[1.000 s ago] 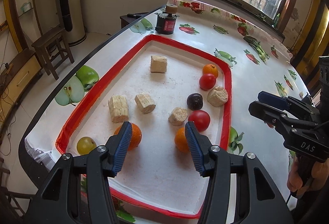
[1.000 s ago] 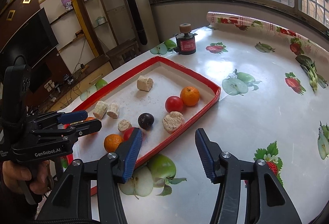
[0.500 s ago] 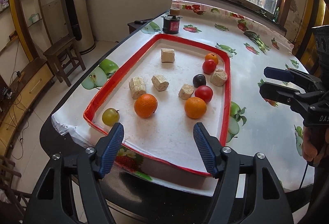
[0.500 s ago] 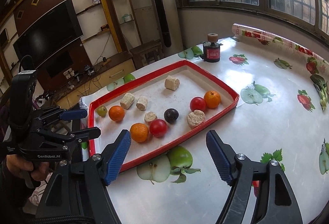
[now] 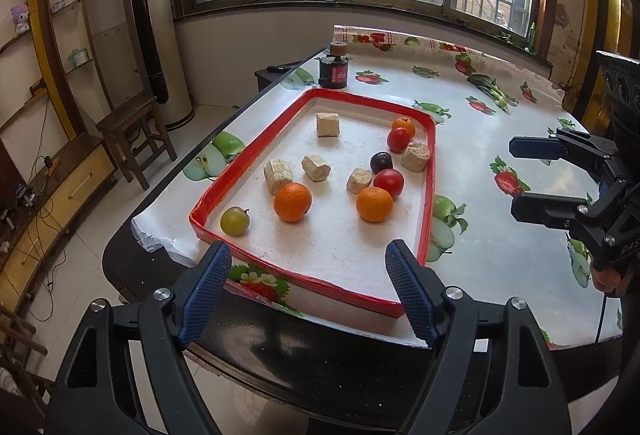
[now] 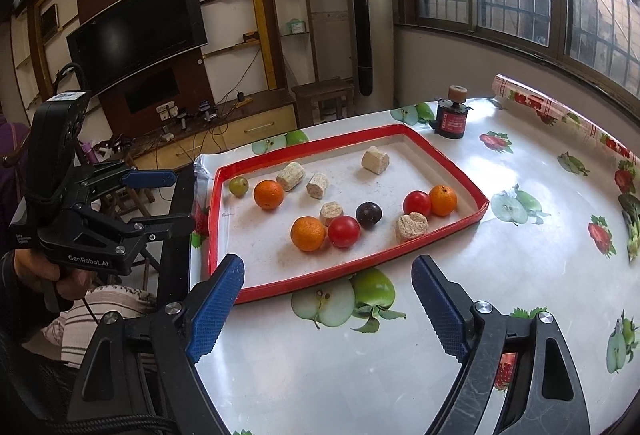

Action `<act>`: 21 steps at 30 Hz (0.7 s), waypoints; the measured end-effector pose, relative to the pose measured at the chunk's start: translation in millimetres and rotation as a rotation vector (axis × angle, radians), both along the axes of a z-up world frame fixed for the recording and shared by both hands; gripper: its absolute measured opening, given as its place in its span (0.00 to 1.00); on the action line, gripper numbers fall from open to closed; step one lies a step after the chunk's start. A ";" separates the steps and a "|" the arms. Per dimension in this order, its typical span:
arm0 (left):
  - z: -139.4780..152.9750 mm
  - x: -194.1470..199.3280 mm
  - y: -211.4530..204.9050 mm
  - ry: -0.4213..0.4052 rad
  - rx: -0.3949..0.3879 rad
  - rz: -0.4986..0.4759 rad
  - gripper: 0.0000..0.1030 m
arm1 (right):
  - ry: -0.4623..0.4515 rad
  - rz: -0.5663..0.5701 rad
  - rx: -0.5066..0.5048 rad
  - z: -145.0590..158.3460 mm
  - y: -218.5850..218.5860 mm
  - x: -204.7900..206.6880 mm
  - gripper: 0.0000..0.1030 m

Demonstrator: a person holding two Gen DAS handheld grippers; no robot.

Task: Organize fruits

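With both jaws just spread wide and empty, the left gripper (image 5: 308, 289) and right gripper (image 6: 326, 309) hang short of the tray (image 5: 430, 171), whose fruits (image 5: 292, 202) lie ahead, seemingly readying a pick.

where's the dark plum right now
In the left wrist view the dark plum sits inside the red tray, toward its right side, between a beige chunk and a red tomato.
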State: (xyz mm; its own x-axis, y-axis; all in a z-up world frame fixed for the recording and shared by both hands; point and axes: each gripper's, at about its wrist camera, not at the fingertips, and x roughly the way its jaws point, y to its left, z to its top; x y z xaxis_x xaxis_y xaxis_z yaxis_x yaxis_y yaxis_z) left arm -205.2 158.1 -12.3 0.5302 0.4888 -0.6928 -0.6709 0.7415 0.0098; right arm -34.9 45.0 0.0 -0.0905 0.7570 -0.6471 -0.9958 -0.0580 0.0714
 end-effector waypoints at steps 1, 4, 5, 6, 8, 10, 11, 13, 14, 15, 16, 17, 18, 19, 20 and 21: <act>1.3 -1.2 -1.9 -0.005 0.006 -0.001 0.77 | -0.003 0.013 0.008 0.3 -3.5 -2.6 0.85; 6.4 -5.4 -7.1 -0.017 0.026 0.002 0.77 | -0.022 0.043 0.034 2.0 -13.1 -10.4 0.85; 7.7 -6.7 -8.5 -0.018 0.033 0.006 0.77 | -0.030 0.050 0.042 2.5 -16.5 -12.7 0.85; 9.5 -8.1 -10.0 -0.020 0.039 0.012 0.77 | -0.037 0.056 0.048 3.0 -19.8 -14.9 0.85; 13.1 -11.6 -12.6 -0.029 0.044 0.020 0.77 | -0.049 0.064 0.060 4.4 -26.6 -19.0 0.86; 16.5 -15.4 -15.4 -0.037 0.044 0.016 0.78 | -0.055 0.072 0.067 5.8 -32.7 -20.9 0.86; 18.1 -16.8 -17.4 -0.037 0.048 0.014 0.78 | -0.059 0.074 0.071 6.4 -35.7 -22.0 0.87; 21.5 -19.6 -21.6 -0.035 0.066 0.026 0.78 | -0.067 0.076 0.080 7.7 -42.0 -23.8 0.87; 23.1 -21.0 -24.3 -0.035 0.071 0.024 0.79 | -0.070 0.078 0.085 8.3 -44.9 -24.6 0.88; 24.5 -22.2 -26.8 -0.037 0.073 0.022 0.80 | -0.073 0.078 0.088 8.8 -47.2 -25.0 0.88; 26.0 -23.1 -29.2 -0.038 0.078 0.022 0.80 | -0.077 0.077 0.091 9.4 -49.8 -25.7 0.89; 27.2 -23.7 -31.6 -0.040 0.081 0.022 0.80 | -0.080 0.076 0.093 9.9 -52.1 -25.9 0.89; 28.5 -24.4 -34.0 -0.042 0.082 0.018 0.80 | -0.082 0.074 0.094 10.0 -54.6 -26.0 0.89; 29.6 -25.0 -36.2 -0.044 0.083 0.014 0.80 | -0.083 0.072 0.096 10.4 -56.6 -25.4 0.89; 30.7 -25.4 -38.1 -0.047 0.084 0.011 0.80 | -0.083 0.069 0.099 10.7 -58.8 -25.1 0.89; 31.8 -26.6 -40.0 -0.048 0.085 0.008 0.80 | -0.083 0.068 0.101 11.1 -60.7 -24.5 0.89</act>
State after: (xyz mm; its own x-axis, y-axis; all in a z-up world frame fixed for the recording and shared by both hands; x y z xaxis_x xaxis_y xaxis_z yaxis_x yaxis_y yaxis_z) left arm -231.9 118.0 19.5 0.5572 0.5492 -0.6228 -0.6783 0.7337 0.0402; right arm -59.4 -15.7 11.1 -0.0930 0.8127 -0.5752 -0.9916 -0.1279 -0.0204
